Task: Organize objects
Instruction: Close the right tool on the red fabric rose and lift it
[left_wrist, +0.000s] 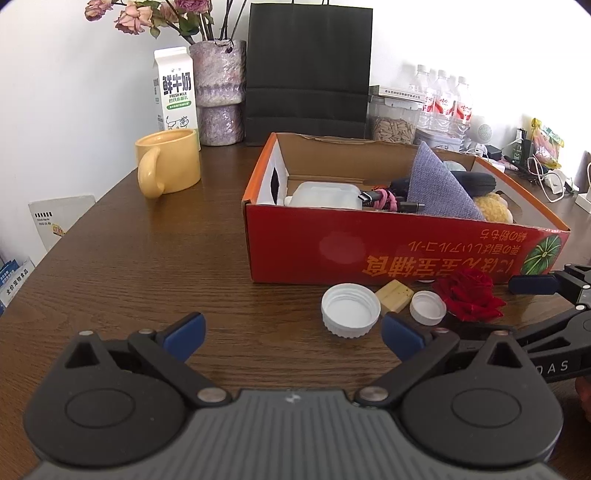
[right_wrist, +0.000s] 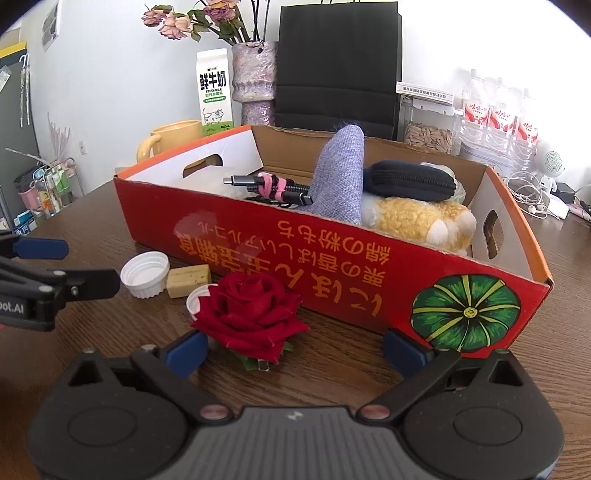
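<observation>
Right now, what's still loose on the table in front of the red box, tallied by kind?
White bottle caps: 2, a large cap and a small cap
Tan soap-like block: 1
Red rose: 1
Total: 4 loose items beside the red box. Both the left gripper and right gripper are open and empty.

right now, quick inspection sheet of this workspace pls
surface: brown wooden table.
job's things: red box holding pouch, plush, cloth; outside it a red rose, two white caps, tan block.
clutter: yellow mug, milk carton, vase, black bag, water bottles.
grippers: left gripper and right gripper open, empty.
cables: bundled USB cable in box; white cords at far right.
surroundings: white wall.
</observation>
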